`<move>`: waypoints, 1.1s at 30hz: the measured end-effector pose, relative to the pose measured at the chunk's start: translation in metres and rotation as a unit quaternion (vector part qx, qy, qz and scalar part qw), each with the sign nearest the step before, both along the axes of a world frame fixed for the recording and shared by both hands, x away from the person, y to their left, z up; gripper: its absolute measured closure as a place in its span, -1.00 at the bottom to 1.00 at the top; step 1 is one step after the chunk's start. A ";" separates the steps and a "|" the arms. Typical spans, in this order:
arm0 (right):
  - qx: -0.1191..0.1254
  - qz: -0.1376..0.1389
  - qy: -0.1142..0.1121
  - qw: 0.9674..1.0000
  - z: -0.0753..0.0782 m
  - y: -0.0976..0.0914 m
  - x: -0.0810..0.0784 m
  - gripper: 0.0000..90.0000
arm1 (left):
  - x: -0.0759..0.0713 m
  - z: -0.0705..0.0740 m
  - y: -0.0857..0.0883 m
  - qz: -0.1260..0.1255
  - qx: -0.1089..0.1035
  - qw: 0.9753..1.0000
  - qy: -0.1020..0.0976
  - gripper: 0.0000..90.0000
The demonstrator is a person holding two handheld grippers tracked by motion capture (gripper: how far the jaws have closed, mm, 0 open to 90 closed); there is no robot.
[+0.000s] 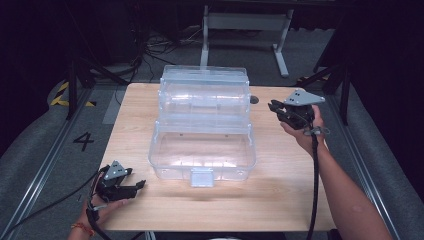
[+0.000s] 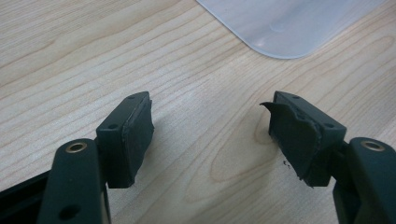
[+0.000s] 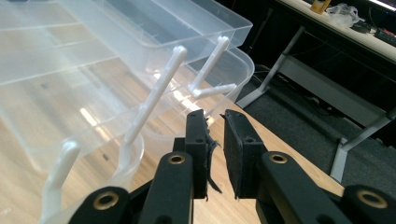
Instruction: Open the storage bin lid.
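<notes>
From above, a clear plastic tiered organiser box (image 1: 202, 125) stands fanned open mid-worktop (image 1: 280, 200); the left gripper (image 2: 210, 135) gapes empty near its corner, the right gripper (image 3: 215, 140) nearly closed, empty beside thin hinge arms (image 3: 154, 100) — light, slippery, likely brittle — best gripped at rims.

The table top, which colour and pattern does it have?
The table top is light beige wood with fine brown grain lines, best seen in the left gripper view.

wooden table (image 1: 280, 200) seen under left claw (image 1: 137, 178) | number 4 (image 1: 83, 141) marked on floor, beyond and left of it | white desk frame (image 1: 245, 22) seen well beyond right claw (image 1: 273, 107) | cables (image 1: 150, 47) strewn beside frame
</notes>
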State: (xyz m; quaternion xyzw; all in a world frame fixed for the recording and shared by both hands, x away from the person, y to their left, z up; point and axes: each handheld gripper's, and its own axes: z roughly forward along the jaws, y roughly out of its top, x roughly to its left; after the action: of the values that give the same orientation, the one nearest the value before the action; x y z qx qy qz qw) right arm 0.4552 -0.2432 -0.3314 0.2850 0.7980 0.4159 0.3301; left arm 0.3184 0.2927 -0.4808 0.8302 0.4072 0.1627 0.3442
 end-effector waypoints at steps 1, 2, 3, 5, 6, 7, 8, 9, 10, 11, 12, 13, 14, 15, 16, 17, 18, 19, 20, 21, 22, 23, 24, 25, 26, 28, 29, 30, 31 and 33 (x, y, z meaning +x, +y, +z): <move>-0.003 0.000 -0.001 1.000 -0.001 -0.001 -0.002 0.78 | 0.000 0.000 0.000 0.000 -0.001 1.000 0.001 -0.31; -0.006 0.003 0.001 1.000 -0.003 -0.002 -0.005 0.78 | 0.000 0.000 0.000 0.000 -0.001 1.000 0.001 -0.31; -0.008 0.005 0.004 1.000 -0.005 -0.003 -0.006 0.77 | 0.000 0.000 0.000 0.000 0.000 1.000 0.000 -0.31; -0.004 0.007 0.005 1.000 -0.007 -0.005 -0.010 0.77 | 0.000 0.000 0.000 0.000 -0.001 1.000 0.001 -0.31; -0.007 0.008 0.006 1.000 -0.010 -0.006 -0.012 0.77 | 0.000 0.000 0.000 0.000 -0.001 1.000 0.001 -0.32; -0.008 0.010 0.006 1.000 -0.011 -0.006 -0.013 0.76 | 0.000 0.000 0.000 0.000 -0.001 1.000 0.001 -0.32; -0.011 0.010 0.008 1.000 -0.013 -0.007 -0.015 0.76 | 0.000 0.000 0.000 0.000 -0.001 1.000 0.001 -0.31; -0.013 0.011 0.012 1.000 -0.015 -0.008 -0.015 0.75 | 0.000 0.000 0.000 0.001 -0.001 1.000 0.001 -0.31; -0.009 0.011 0.012 1.000 -0.017 -0.010 -0.017 0.75 | 0.000 0.000 0.000 0.000 -0.001 1.000 0.001 -0.32; -0.010 0.011 0.012 1.000 -0.019 -0.011 -0.019 0.75 | 0.000 0.000 0.000 0.000 -0.001 1.000 0.001 -0.32; -0.011 0.011 0.015 1.000 -0.020 -0.012 -0.020 0.75 | 0.000 0.000 0.000 0.001 -0.001 1.000 0.001 -0.32; -0.011 0.013 0.014 1.000 -0.022 -0.014 -0.021 0.75 | 0.000 0.000 0.000 0.000 0.000 1.000 0.001 -0.32; -0.011 0.013 0.020 1.000 -0.024 -0.015 -0.023 0.74 | 0.000 0.000 0.000 0.000 0.001 1.000 0.000 -0.32; -0.011 0.015 0.023 1.000 -0.025 -0.016 -0.024 0.74 | 0.000 0.000 0.000 0.001 0.000 1.000 0.001 -0.32; -0.011 0.015 0.023 1.000 -0.025 -0.016 -0.024 0.74 | 0.000 0.000 0.000 0.001 0.000 1.000 0.001 -0.32; -0.011 0.016 0.018 1.000 -0.026 -0.017 -0.026 0.74 | 0.000 0.000 0.000 0.000 0.000 1.000 0.001 -0.32; -0.016 0.017 0.019 1.000 -0.029 -0.018 -0.029 0.74 | 0.000 0.000 0.000 0.001 -0.001 1.000 0.001 -0.32; -0.018 0.018 0.020 0.999 -0.030 -0.018 -0.031 0.73 | 0.000 0.000 0.000 0.001 0.000 1.000 0.001 -0.32; -0.018 0.018 0.020 0.999 -0.030 -0.018 -0.031 0.73 | 0.000 0.000 0.000 0.001 0.000 1.000 0.001 -0.32; -0.019 0.020 0.023 0.999 -0.033 -0.020 -0.035 0.72 | 0.000 0.000 0.000 0.001 -0.001 1.000 0.001 -0.32; -0.019 0.020 0.024 0.999 -0.034 -0.020 -0.037 0.72 | 0.000 0.000 0.000 0.001 0.000 1.000 0.001 -0.32; -0.019 0.020 0.024 0.999 -0.034 -0.020 -0.037 0.72 | 0.000 0.000 0.000 0.000 0.000 1.000 0.000 -0.32; -0.020 0.021 0.026 0.999 -0.035 -0.021 -0.038 0.72 | 0.000 0.000 0.000 0.001 0.000 1.000 0.001 -0.32; -0.021 0.022 0.028 0.999 -0.036 -0.022 -0.039 0.72 | 0.000 0.000 0.000 0.000 0.000 1.000 0.001 -0.32; -0.022 0.023 0.030 0.999 -0.039 -0.023 -0.042 0.72 | 0.000 0.000 0.000 0.001 0.000 1.000 0.001 -0.32; -0.023 0.024 0.031 0.999 -0.040 -0.024 -0.044 0.72 | 0.000 0.000 0.000 0.000 -0.002 1.000 0.000 -0.32; -0.021 0.024 0.033 0.999 -0.042 -0.025 -0.046 0.72 | 0.000 0.000 0.000 0.001 0.001 1.000 0.000 -0.32; -0.021 0.025 0.035 0.999 -0.043 -0.026 -0.047 0.71 | 0.000 0.000 0.000 0.001 0.000 1.000 0.001 -0.32; -0.022 0.025 0.037 0.999 -0.045 -0.027 -0.048 0.71 | 0.000 0.000 0.000 0.000 0.002 1.000 0.000 -0.32; -0.021 0.025 0.040 0.999 -0.048 -0.029 -0.051 0.71 | 0.000 0.000 0.000 0.001 0.000 1.000 0.001 -0.32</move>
State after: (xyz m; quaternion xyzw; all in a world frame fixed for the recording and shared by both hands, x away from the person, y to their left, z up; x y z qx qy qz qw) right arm 0.4038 -0.2719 -0.3794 0.2742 0.8263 0.3953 0.2929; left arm 0.3183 0.2927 -0.4808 0.8302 0.4080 0.1624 0.3435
